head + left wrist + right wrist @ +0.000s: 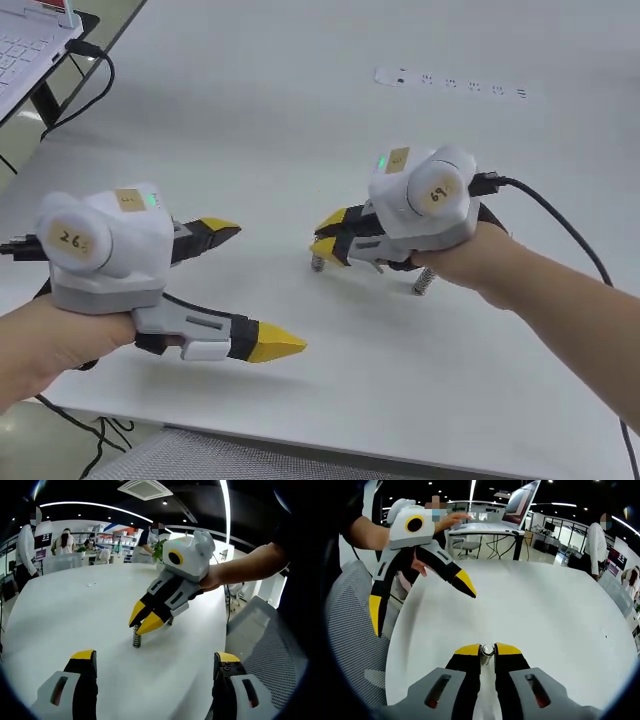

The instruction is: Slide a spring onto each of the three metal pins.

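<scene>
My right gripper (328,240) reaches down to a small metal spring (318,263) that stands upright on the white table (300,130). In the right gripper view its yellow fingertips (468,650) are shut on the top of that spring (487,653). The left gripper view shows the same spring (136,638) below the right gripper (142,621). A second spring (424,283) stands behind the right hand, also seen as a spring (170,621) under the gripper body. My left gripper (248,287) hovers wide open to the left, holding nothing. It appears as the left gripper (420,600) in the right gripper view.
A white power strip (450,83) lies at the far side of the table. A laptop (25,45) sits on a stand at the top left, with black cables beside it. A grey mesh chair (200,460) is at the table's near edge. People stand in the background.
</scene>
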### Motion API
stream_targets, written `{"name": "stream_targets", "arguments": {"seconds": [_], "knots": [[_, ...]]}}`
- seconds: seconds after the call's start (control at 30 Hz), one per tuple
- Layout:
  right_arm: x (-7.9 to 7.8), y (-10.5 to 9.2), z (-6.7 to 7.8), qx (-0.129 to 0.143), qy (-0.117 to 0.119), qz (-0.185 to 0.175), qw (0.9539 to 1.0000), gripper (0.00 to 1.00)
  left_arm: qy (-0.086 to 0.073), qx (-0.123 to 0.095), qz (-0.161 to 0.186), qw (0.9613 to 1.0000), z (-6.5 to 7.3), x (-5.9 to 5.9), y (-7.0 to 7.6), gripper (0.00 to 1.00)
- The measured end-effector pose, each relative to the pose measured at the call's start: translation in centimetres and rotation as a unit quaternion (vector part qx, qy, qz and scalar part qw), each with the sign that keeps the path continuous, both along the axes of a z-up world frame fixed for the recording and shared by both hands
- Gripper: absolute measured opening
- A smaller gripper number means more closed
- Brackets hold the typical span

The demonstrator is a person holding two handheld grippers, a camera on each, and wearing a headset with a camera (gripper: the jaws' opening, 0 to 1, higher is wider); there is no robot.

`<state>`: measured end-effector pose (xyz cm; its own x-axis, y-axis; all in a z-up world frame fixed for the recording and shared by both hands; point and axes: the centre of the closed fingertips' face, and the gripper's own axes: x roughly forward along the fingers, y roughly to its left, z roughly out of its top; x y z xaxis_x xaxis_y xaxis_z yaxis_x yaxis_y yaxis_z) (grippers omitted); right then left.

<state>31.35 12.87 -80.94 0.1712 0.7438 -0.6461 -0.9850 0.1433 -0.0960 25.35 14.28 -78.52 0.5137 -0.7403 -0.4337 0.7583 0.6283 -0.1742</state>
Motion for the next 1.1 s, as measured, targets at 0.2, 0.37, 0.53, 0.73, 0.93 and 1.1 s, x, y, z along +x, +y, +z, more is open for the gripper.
{"name": "stream_targets", "arguments": {"seconds": [0.2,0.37,0.53,0.73,0.93,1.1], "knots": [[-0.05,-0.01,-0.02,0.001,0.001,0.000,1.0000,0.07,0.001,0.000,-0.001,1.0000,-0.01,-0.02,-0.10,0.94],[-0.09,0.02,-0.03,0.002,0.000,-0.001,1.0000,0.07,0.001,0.001,-0.001,1.0000,-0.05,-0.10,-0.09,0.94],[0.08,0.05,0.11,-0.004,-0.012,0.001,0.9999,0.08,0.001,0.000,-0.001,1.0000,-0.02,-0.07,-0.12,0.94],[-0.03,0.14,0.22,0.000,-0.001,-0.005,1.0000,0.08,-0.001,0.001,-0.003,1.0000,0.19,-0.05,-0.29,0.94],[-0.02,0.17,0.33,0.001,0.001,-0.007,1.0000,0.08,-0.002,0.001,-0.004,1.0000,0.25,-0.05,-0.36,0.94],[0.12,0.24,0.55,0.004,0.003,-0.009,0.9999,0.09,-0.001,0.003,-0.005,1.0000,0.19,-0.13,-0.33,0.94]]}}
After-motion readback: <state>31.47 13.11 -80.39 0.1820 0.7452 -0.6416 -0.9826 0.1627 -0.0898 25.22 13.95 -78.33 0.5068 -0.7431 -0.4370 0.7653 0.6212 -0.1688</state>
